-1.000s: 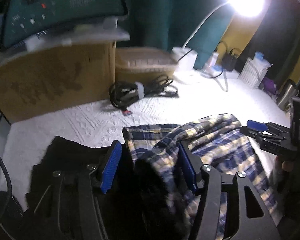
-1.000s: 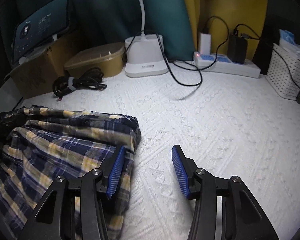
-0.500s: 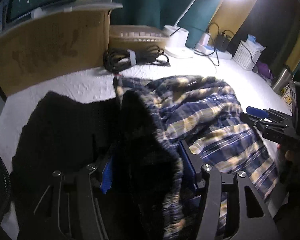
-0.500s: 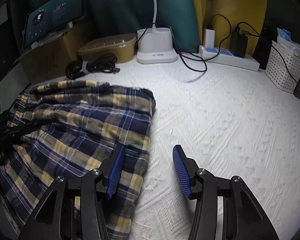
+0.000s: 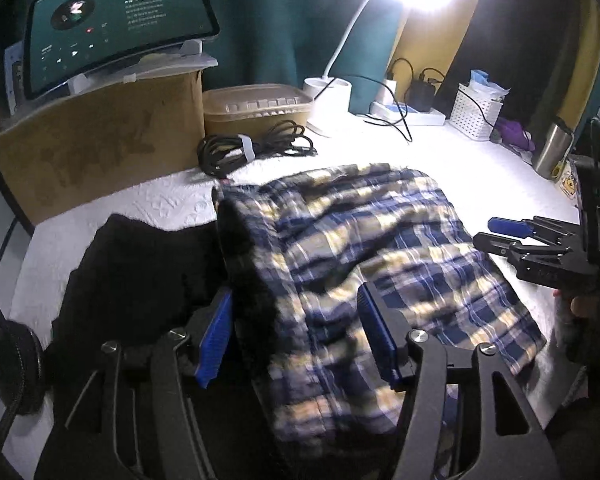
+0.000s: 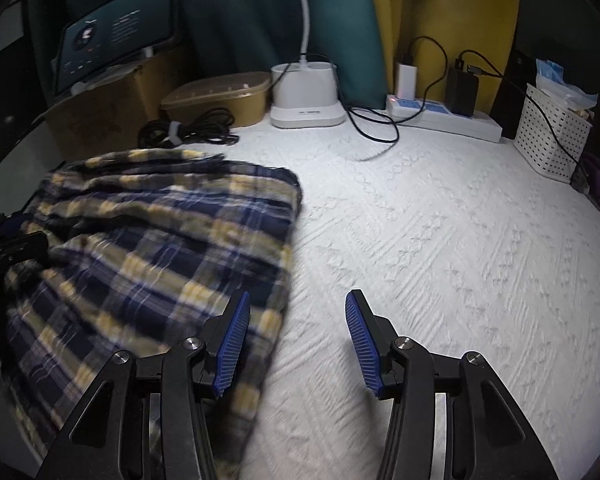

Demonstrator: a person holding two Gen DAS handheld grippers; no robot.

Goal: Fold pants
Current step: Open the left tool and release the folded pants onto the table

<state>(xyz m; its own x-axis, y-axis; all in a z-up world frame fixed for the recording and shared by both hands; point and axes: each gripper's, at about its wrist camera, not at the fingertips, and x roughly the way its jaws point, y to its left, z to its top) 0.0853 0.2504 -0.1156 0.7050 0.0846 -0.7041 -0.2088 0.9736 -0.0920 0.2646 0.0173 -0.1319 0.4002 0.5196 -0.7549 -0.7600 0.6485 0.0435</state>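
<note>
The blue, yellow and white plaid pants (image 5: 380, 248) lie spread on the white bed cover (image 6: 440, 240), blurred by motion. Their near, darker folded edge runs between the fingers of my left gripper (image 5: 294, 292). That gripper stands wide, and its blue pads (image 5: 216, 336) do not visibly squeeze the cloth. My right gripper (image 6: 296, 300) is open over the pants' right edge (image 6: 276, 280). Its left finger is above the fabric and its right finger above bare cover. In the left wrist view, the right gripper (image 5: 500, 232) shows at the right, held by a hand (image 5: 580, 304).
A black garment (image 5: 140, 272) lies left of the pants. At the back stand a cardboard box (image 5: 100, 148) with a lit tablet (image 5: 116, 28), a tan lidded container (image 5: 256, 110), coiled black cables (image 5: 252, 148), a lamp base (image 6: 306, 96), a power strip (image 6: 444, 116), a white basket (image 6: 552, 136) and a steel flask (image 5: 552, 148).
The pants went from a raised bunch between the left gripper's fingers to lying spread out flatter, their far edge now closer to the cables. Both grippers drew back a little.
</note>
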